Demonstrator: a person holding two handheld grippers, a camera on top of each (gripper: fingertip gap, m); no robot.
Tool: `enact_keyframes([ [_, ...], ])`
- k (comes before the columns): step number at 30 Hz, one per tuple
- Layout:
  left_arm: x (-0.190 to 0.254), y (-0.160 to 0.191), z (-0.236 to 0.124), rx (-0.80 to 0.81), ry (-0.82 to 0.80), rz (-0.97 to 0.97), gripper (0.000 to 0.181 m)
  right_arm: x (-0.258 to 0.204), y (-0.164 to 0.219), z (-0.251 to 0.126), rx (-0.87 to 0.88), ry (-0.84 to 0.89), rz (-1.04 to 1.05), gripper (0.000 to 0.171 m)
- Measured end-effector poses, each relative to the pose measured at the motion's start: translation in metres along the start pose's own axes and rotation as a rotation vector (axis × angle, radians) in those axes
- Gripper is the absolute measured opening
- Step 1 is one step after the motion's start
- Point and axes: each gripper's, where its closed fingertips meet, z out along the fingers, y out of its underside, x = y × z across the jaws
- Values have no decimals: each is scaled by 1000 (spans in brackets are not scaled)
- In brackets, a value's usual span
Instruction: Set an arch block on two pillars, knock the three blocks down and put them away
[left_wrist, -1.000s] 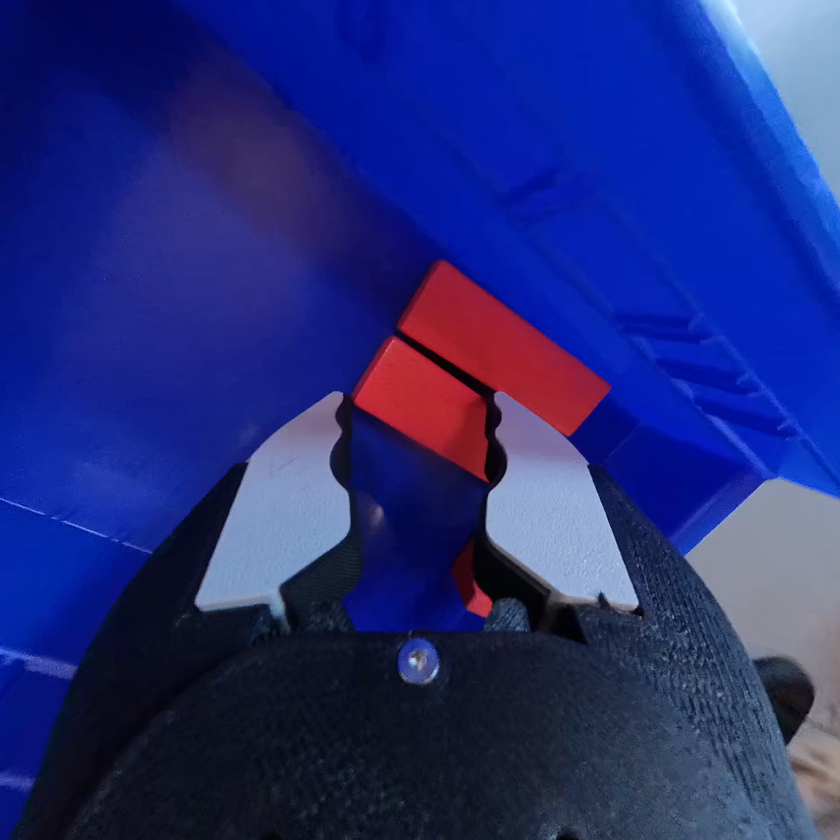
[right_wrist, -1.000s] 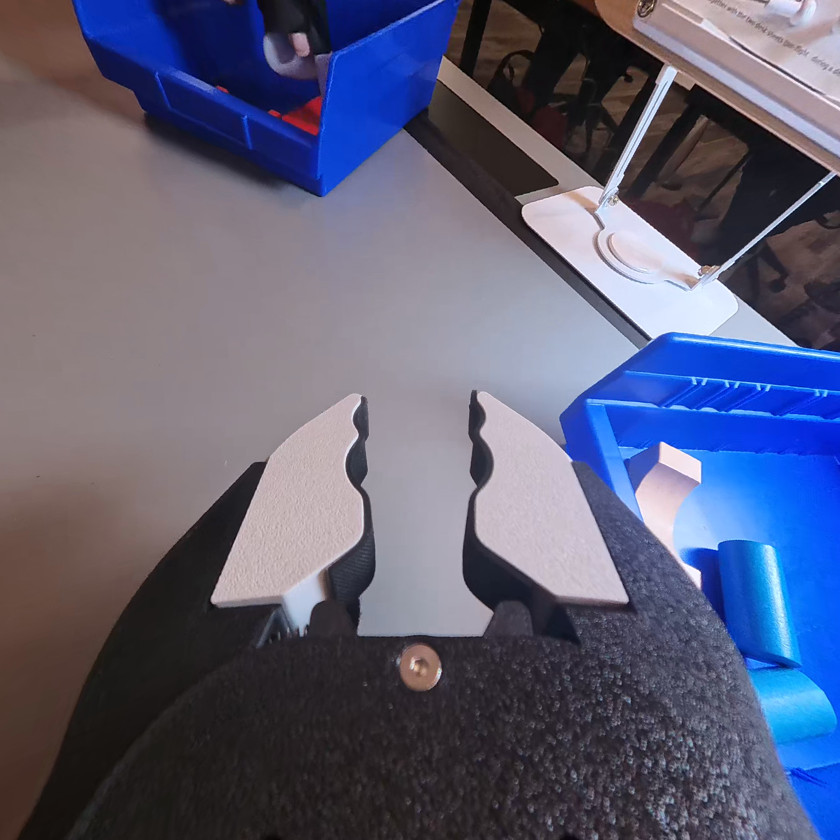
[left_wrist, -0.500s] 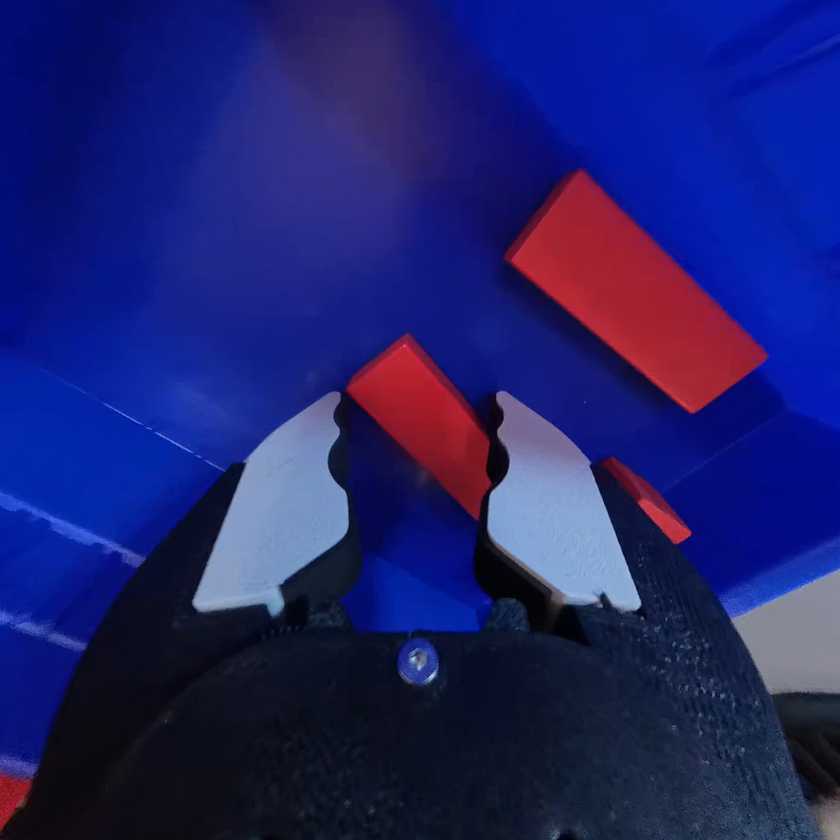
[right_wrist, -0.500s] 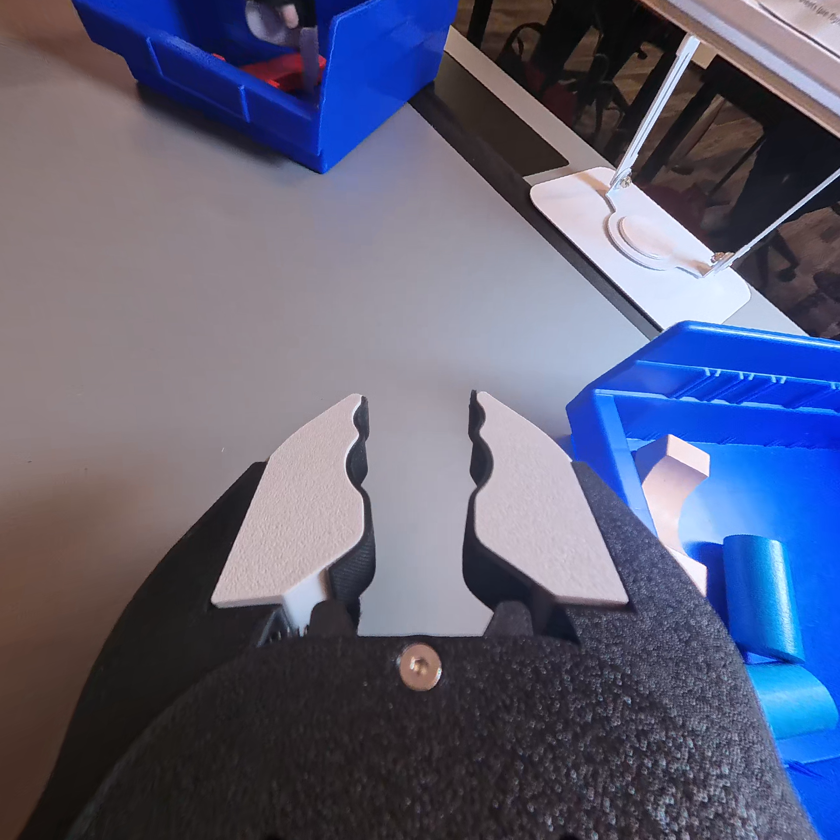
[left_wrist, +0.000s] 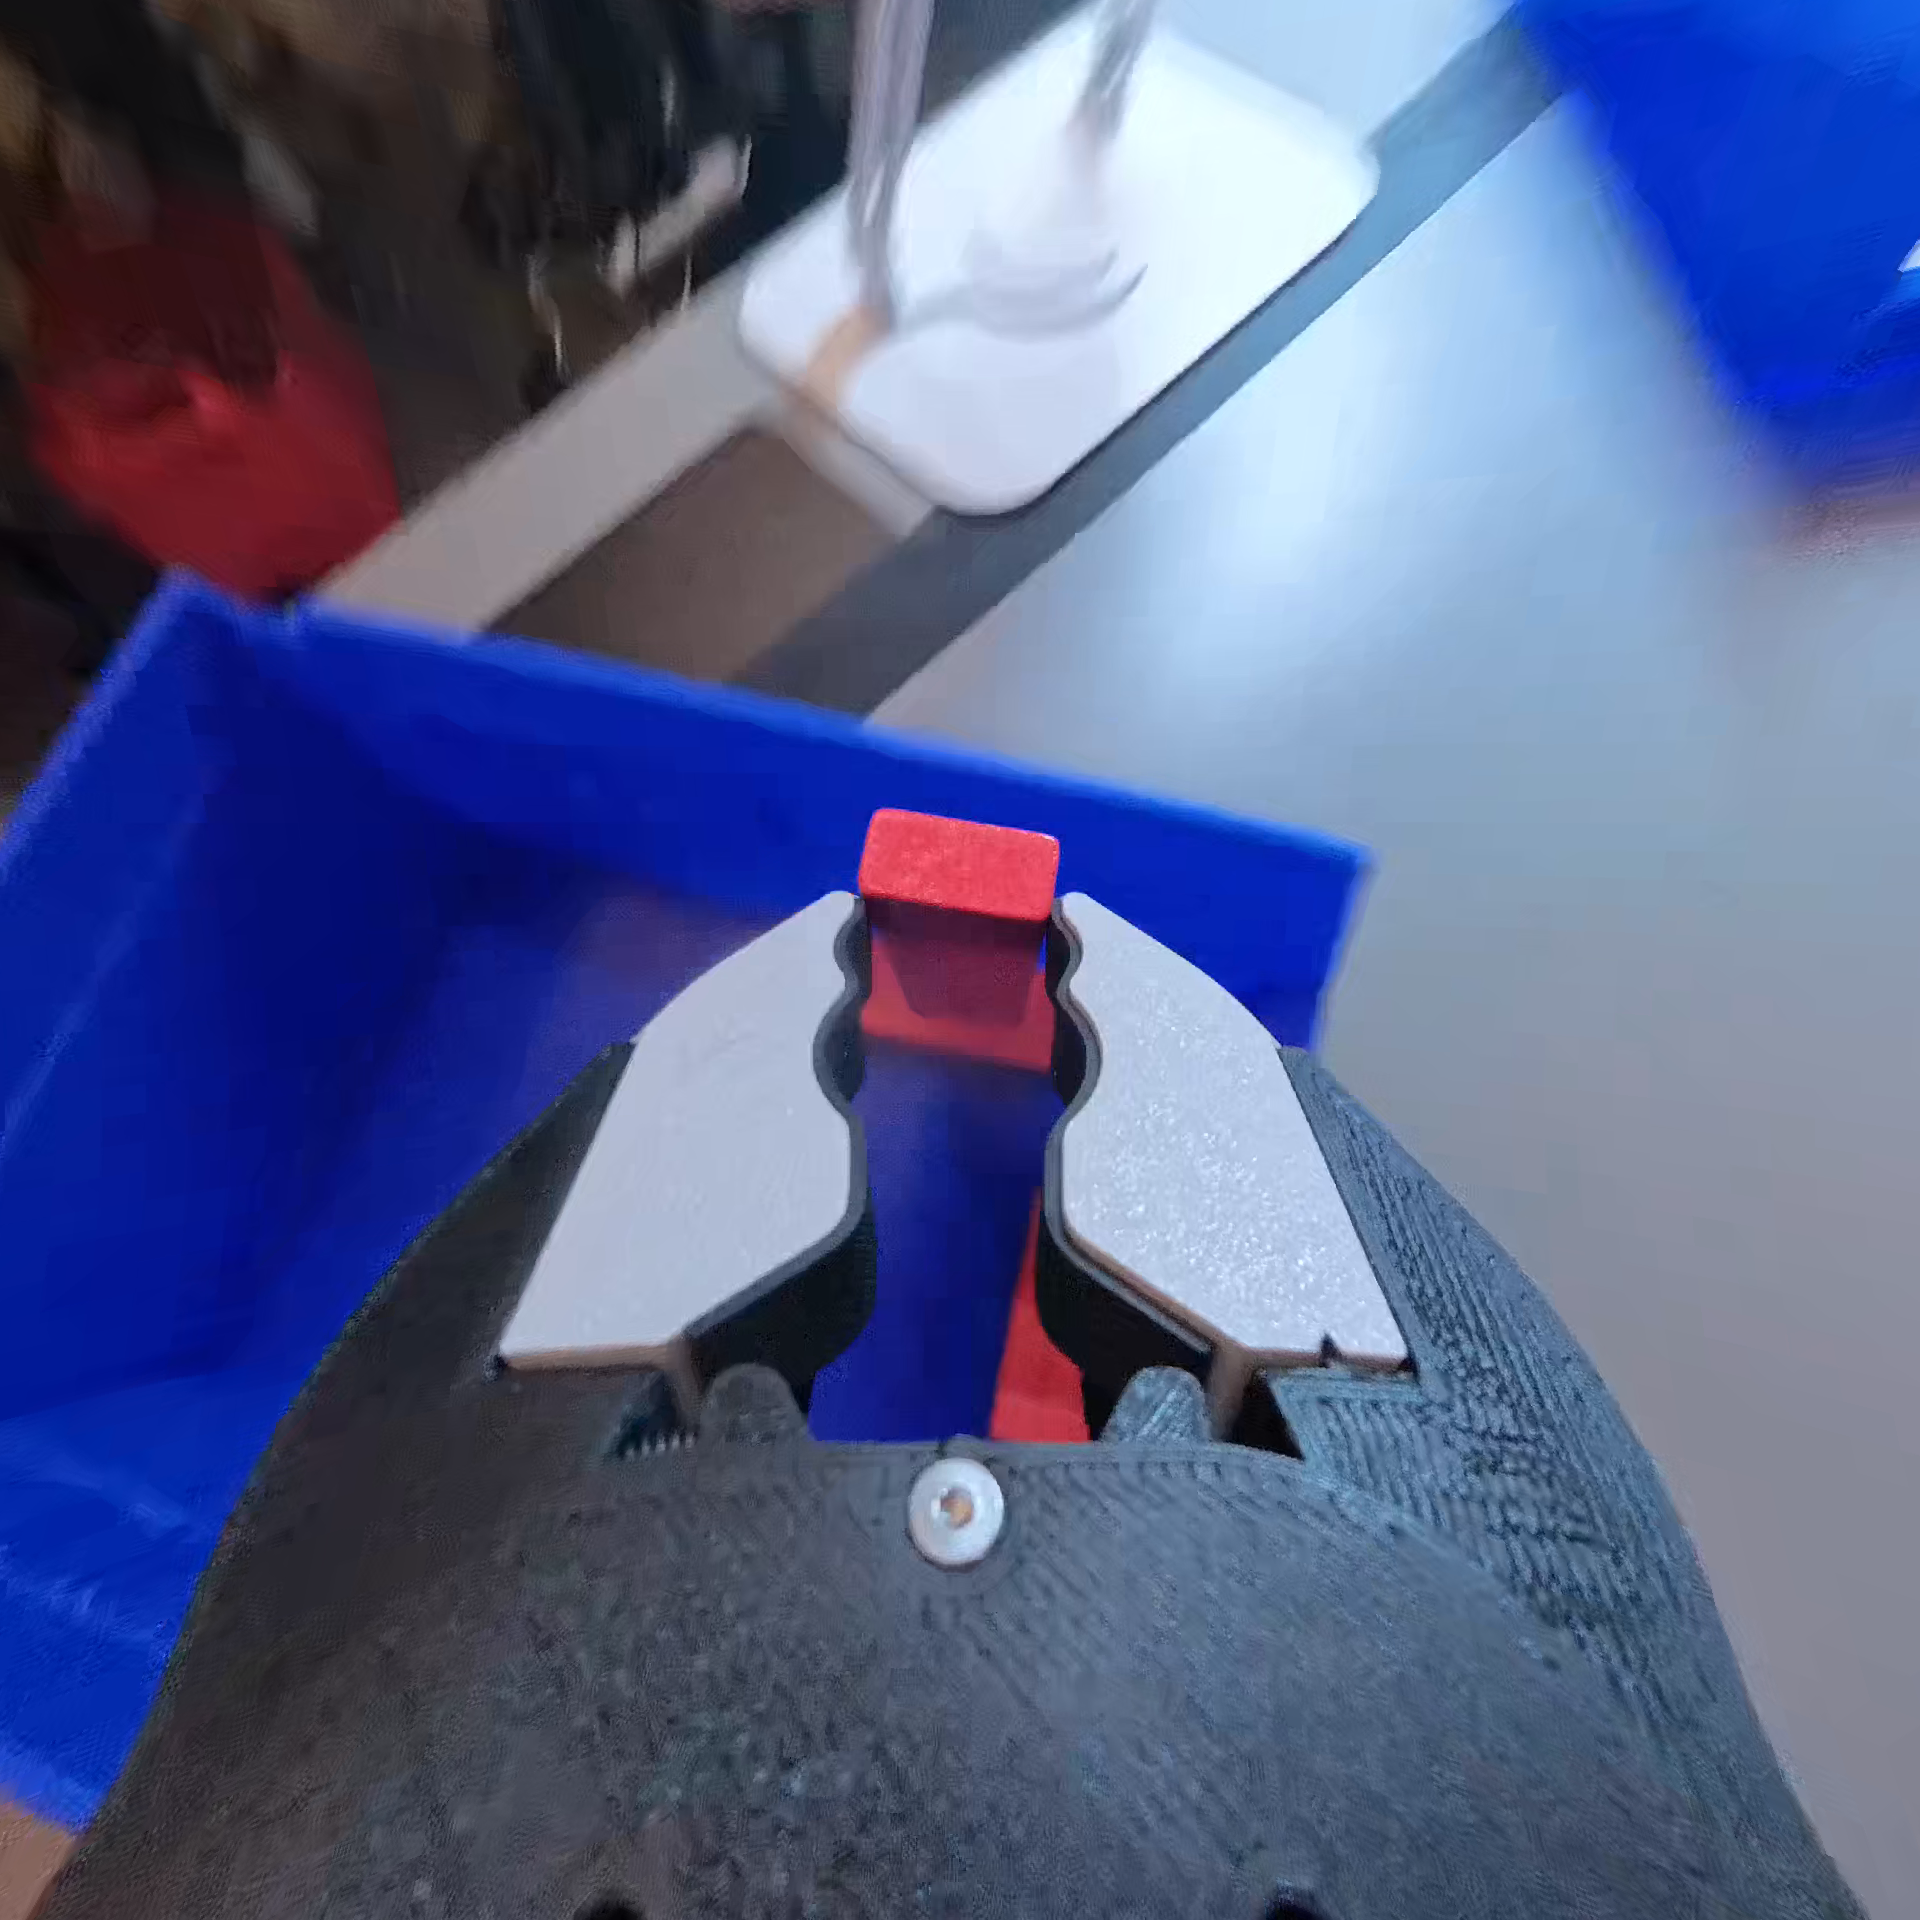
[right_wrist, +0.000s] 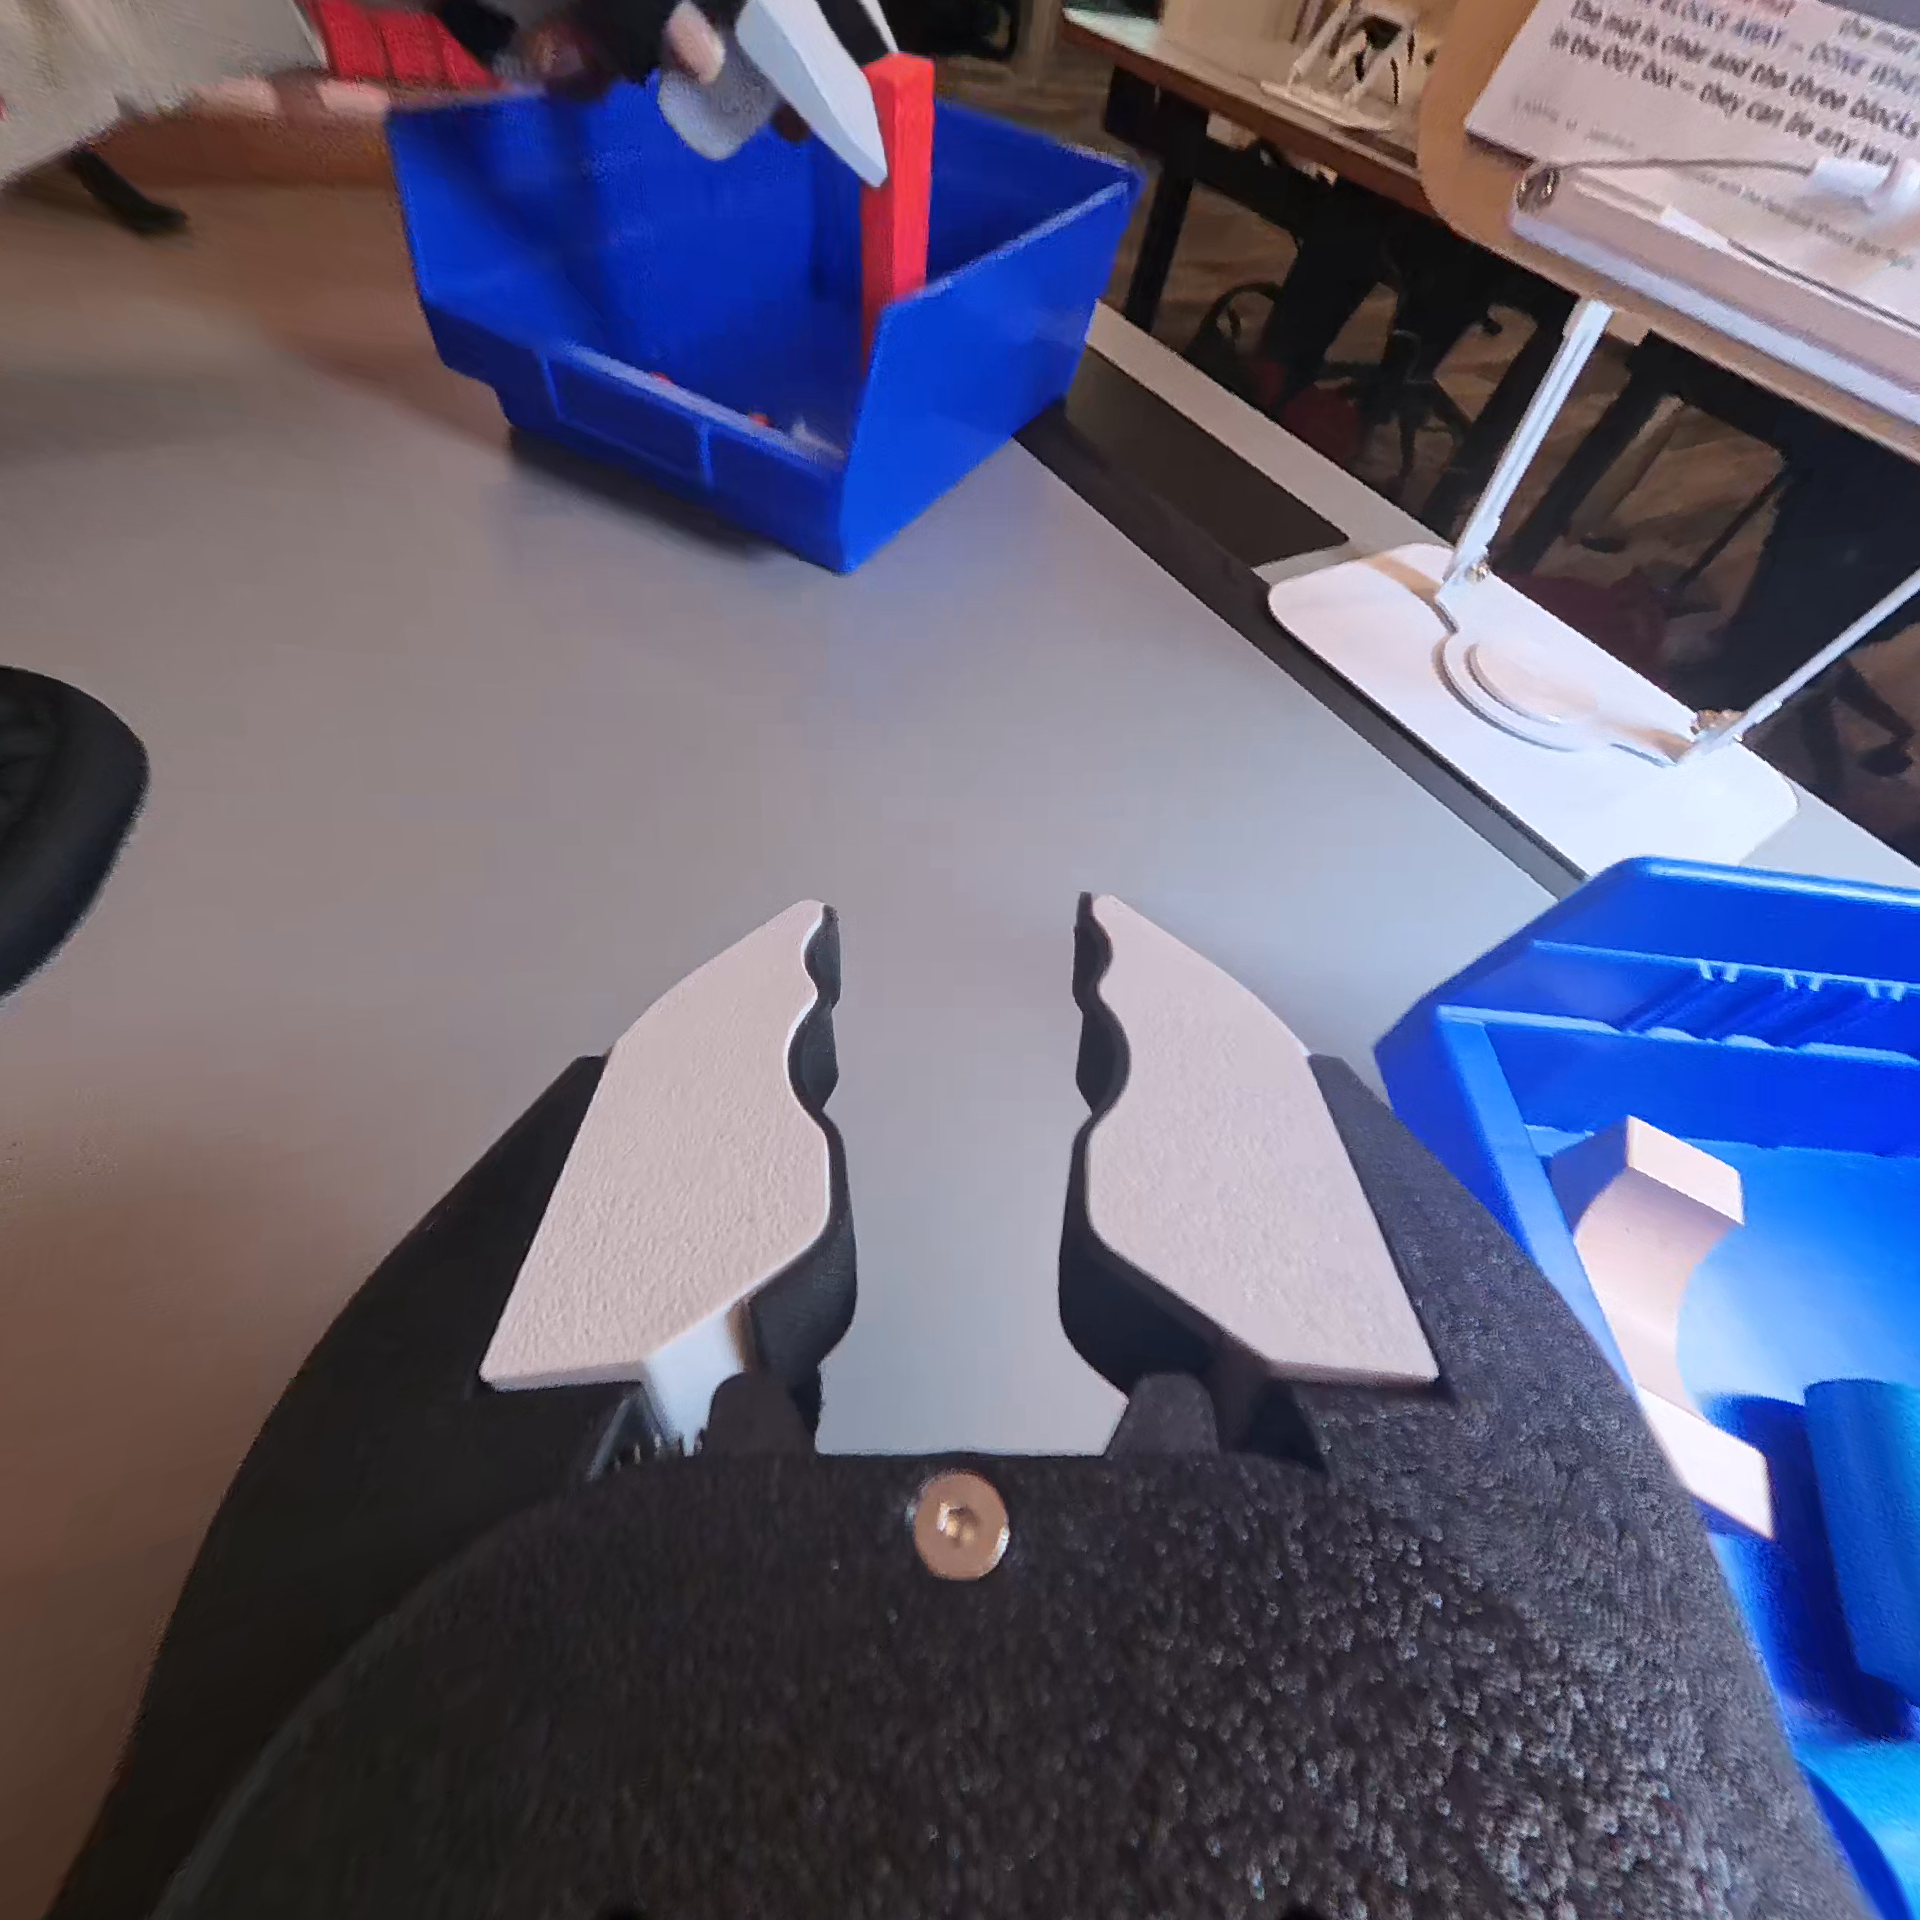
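My left gripper (left_wrist: 956, 914) is shut on the end of a red pillar block (left_wrist: 956, 883) and holds it upright above the left blue bin (left_wrist: 312, 831). A second red block (left_wrist: 1034, 1351) lies in the bin below, seen through the finger gap. In the right wrist view the left gripper (right_wrist: 831, 114) and its red block (right_wrist: 899, 187) hang over that bin (right_wrist: 935, 416). My right gripper (right_wrist: 951, 914) is open and empty above the grey table (right_wrist: 623, 779). Beside it, the right blue bin (right_wrist: 1662, 914) holds a tan arch block (right_wrist: 1652, 1247) and a blue cylinder (right_wrist: 1860, 1507).
A white stand base (right_wrist: 1507, 707) sits at the table's far edge, behind a dark strip (right_wrist: 1195, 540). It also shows in the left wrist view (left_wrist: 1039, 343). A black rounded object (right_wrist: 52, 810) lies at the left. A board with paper (right_wrist: 1714, 156) overhangs at the top right. Tip to tip, the grippers are about 30 cm apart.
My left gripper closed on one red block inside the bin and lifted it upright above the rim. My right gripper stayed open over the table and barely moved.
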Motion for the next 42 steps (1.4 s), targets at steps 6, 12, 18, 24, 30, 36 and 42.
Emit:
enact_keyframes([
  [6, 137, -34, -45, 324, 229, 241, 32, -27, -30, -6, 144, -97, 25, 44],
  [12, 252, -12, -48, 352, 424, 407, 32, -66, -56, -13, 192, -238, -7, 42],
  [18, 311, 14, -21, 261, 535, 457, 32, -101, -46, -5, 110, -357, -39, 43],
  [24, 324, 27, -8, 216, 569, 442, 32, -109, -26, 0, 19, -416, -55, 34],
  [30, 327, 31, -5, 208, 588, 415, 32, -111, -18, 0, -10, -455, -41, 35],
  [36, 326, 32, -5, 234, 600, 391, 32, -111, -11, 2, -24, -486, -9, 36],
  [42, 327, 40, 1, 219, 612, 389, 34, -114, -5, 6, -44, -475, -39, 36],
])
